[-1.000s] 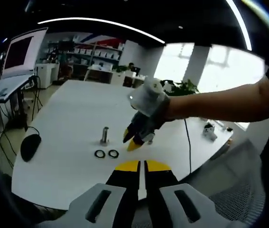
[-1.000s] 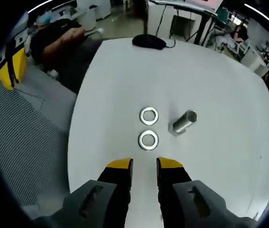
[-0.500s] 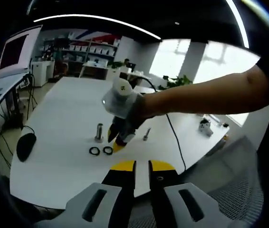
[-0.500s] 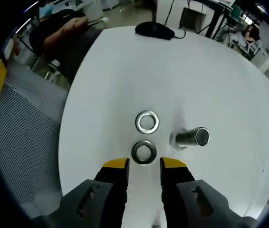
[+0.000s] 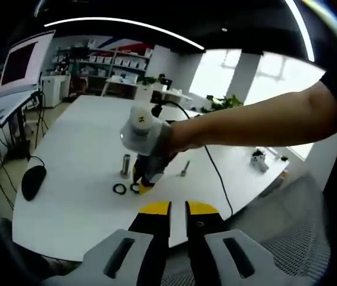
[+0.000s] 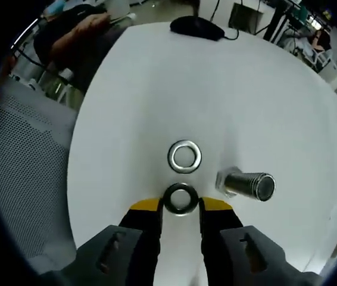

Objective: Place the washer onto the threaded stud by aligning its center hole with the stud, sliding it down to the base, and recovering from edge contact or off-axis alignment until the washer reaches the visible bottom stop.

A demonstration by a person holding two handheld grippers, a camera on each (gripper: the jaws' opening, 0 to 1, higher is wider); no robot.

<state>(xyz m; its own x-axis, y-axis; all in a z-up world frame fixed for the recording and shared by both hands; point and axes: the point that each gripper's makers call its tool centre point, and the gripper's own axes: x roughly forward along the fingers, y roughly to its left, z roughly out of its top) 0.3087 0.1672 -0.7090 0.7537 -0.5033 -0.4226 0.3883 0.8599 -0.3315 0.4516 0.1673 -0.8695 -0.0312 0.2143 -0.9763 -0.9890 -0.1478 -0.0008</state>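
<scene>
**Yellow-tipped jaws bracket a washer on the white table**

Yellow and black, the right gripper (image 6: 180,205) hangs over the table with its jaws parted, and the near washer (image 6: 181,198) lies flat between the two tips. The tips sit just beside the washer's rim on either side; whether they touch it I cannot tell, and the ring still lies on the table, so nothing is gripped. In the left gripper view the same right gripper (image 5: 144,180) comes in from the right on a person's forearm (image 5: 258,122), pointed down at the table, its tip over the spot where one ring lies.

Just beyond the near washer lies a second washer (image 6: 184,157), also flat, close to the first but apart from it. To their right stands the threaded stud (image 6: 249,184), upright on a hexagonal base, with no washer on it. From the left gripper view the stud (image 5: 125,165) stands just behind the far washer (image 5: 119,189).

The left gripper (image 5: 177,208) is held back at the table's near edge, well apart from the parts, its jaws a narrow slit apart with nothing between them.

The white table (image 6: 240,95) carries a black computer mouse (image 6: 195,27) at its far side, with a cable. A small bolt (image 5: 184,168) lies beyond the right gripper. A mesh chair (image 6: 22,179) stands off the table's edge.
</scene>
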